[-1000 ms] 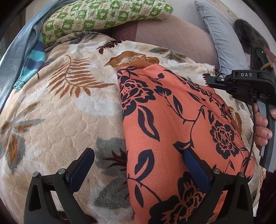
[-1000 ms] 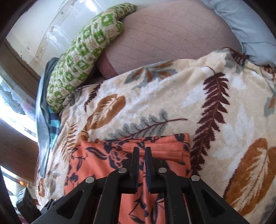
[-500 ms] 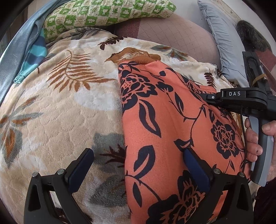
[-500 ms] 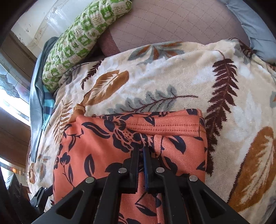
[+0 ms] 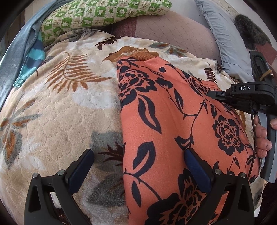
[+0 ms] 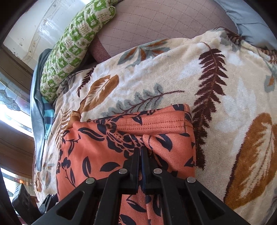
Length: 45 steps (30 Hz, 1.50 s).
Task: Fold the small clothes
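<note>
An orange garment (image 5: 164, 112) with a dark floral print and a brown ribbed cuff (image 5: 136, 53) lies on a cream leaf-print blanket (image 5: 52, 112). My left gripper (image 5: 138, 152) is open and straddles the garment's left edge, one finger on the fabric and one over the blanket. In the right wrist view the garment (image 6: 103, 147) shows a stitched hem (image 6: 152, 125) at its far edge. My right gripper (image 6: 140, 148) is closing its jaws the last bit on a pucker of this fabric just behind the hem. From the left wrist view the right gripper (image 5: 210, 94) sits at the garment's right side.
A green checked pillow (image 5: 103, 13) and a quilted mauve cushion (image 5: 173, 31) lie beyond the blanket. A grey pillow (image 5: 228, 43) sits far right, and a blue striped cloth (image 5: 34, 53) far left. A person's hand (image 5: 261, 138) holds the right gripper's handle.
The right gripper has sunk toward the blanket with the hemmed fabric in its pinch, and more of the garment now lies flat. The left gripper has stayed put, still open.
</note>
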Available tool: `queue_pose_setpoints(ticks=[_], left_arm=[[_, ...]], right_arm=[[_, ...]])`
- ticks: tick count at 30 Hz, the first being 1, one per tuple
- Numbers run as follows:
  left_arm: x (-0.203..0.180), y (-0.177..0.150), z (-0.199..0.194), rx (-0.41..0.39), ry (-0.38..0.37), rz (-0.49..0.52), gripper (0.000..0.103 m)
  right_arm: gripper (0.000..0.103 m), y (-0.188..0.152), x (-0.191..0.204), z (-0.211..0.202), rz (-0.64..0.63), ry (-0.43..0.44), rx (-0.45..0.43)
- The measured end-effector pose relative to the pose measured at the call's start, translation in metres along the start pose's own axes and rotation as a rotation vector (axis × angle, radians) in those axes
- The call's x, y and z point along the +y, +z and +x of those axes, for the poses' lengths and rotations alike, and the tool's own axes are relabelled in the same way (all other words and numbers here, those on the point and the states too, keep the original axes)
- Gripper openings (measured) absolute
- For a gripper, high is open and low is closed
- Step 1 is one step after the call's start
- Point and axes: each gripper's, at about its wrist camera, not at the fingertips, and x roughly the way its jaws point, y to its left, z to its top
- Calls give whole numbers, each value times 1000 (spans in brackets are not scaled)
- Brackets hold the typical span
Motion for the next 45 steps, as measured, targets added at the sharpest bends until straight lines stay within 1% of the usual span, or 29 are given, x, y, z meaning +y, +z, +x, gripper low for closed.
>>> queue_pose_setpoints(ticks=[1, 5, 8, 10, 12, 13, 15, 17, 18, 20, 21, 22, 24, 27, 28, 29, 31, 33, 34, 35, 37, 41, 45], left_arm=[[-3, 0, -1, -9, 11, 17, 103], [-11, 3, -4, -31, 53, 79, 103], [-12, 9, -8, -35, 65, 92, 103], [-12, 11, -16, -69, 78, 82, 103], [-13, 14, -26, -121, 88, 72, 103], [-14, 16, -31, -141, 87, 68, 103], [-18, 18, -35, -159, 69, 68, 103], [-26, 17, -31, -135, 56, 92, 103], [-32, 15, -25, -107, 59, 114, 103], [-41, 9, -8, -37, 84, 164, 103], [-42, 7, -5, -37, 94, 164, 103], [-41, 6, -7, -47, 85, 146, 103], [-33, 8, -4, -8, 51, 98, 103], [-17, 7, 4, 42, -23, 2, 103], [-16, 5, 6, 50, -32, -8, 103], [-17, 4, 6, 51, -31, 0, 103], [-23, 3, 4, 31, -10, 44, 103], [-27, 0, 2, 16, 9, 79, 103], [-25, 0, 1, 16, 11, 81, 103], [-23, -1, 0, 20, 7, 73, 103], [-16, -2, -1, 33, -12, 43, 103], [-3, -10, -6, 46, -47, -22, 103], [-2, -20, -14, 36, -29, -33, 103]], right_arm=[[1, -1, -2, -2, 2, -8, -6], [1, -5, -14, -6, 50, 16, -23], [1, -9, -11, -13, 51, -15, -49], [1, -12, -5, -22, 29, -45, -70], [8, -16, 1, -34, 12, -89, -95], [8, -17, 4, -39, 2, -106, -106], [8, -21, 5, -52, 1, -82, -127], [8, -28, 7, -62, 10, -29, -138], [8, -34, 10, -65, 6, -15, -134], [8, -45, 16, -69, -16, -27, -129], [8, -52, 19, -69, -27, -38, -125], [8, -59, 20, -68, -31, -41, -115], [8, -72, 19, -64, -23, -34, -79], [9, -88, 13, -58, -2, -42, -53], [9, -91, 11, -56, 4, -33, -43], [8, -94, 10, -54, 0, -32, -31], [7, -99, 9, -53, -16, -39, -44], [7, -101, 4, -53, 1, -25, -48], [7, -101, 0, -53, 20, -11, -49], [6, -102, -3, -53, 33, 4, -52], [2, -103, -8, -53, 39, 9, -58], [2, -105, -13, -55, 65, 34, -68], [2, -111, -10, -60, 50, 0, -83]])
